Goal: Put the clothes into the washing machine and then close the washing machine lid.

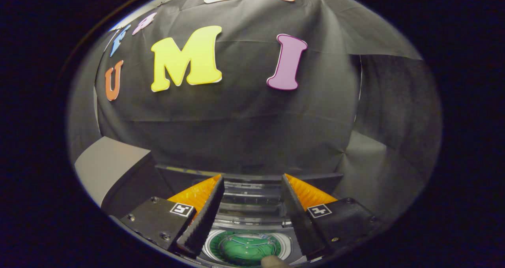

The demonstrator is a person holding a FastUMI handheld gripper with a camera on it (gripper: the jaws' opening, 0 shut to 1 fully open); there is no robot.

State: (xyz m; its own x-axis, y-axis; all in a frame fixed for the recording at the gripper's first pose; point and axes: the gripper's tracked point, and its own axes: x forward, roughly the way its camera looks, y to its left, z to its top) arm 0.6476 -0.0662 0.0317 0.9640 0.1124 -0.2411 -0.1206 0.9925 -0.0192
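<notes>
- Hanging across the whole back of the booth, a black cloth wall (244,122) is creased and pinned, with a second panel of the same cloth folding off to the right side.
- Beside the left finger, a plain grey box or cabinet (106,167) pokes in; only a slanted top and one corner of it can be seen, so what it is stays unclear.
- Low down ahead sits the washing machine (252,197), seen from above: a dark back panel, then a raised see-through lid standing just beyond the fingertips, hard to make out because of glare.
- Below that, between the fingers, the round drum opening (246,246) shows a pale ring around a green inside; part of it is cut off by the fingers.
- No clothes can be made out for certain in the drum; a small brownish blob (274,262) at its near rim is too cut off to tell.
- The gripper (252,189) is spread wide, its fingers apart with nothing between them.
- Each finger mount carries a small square black-and-white marker (181,209); no readable words on it.
</notes>
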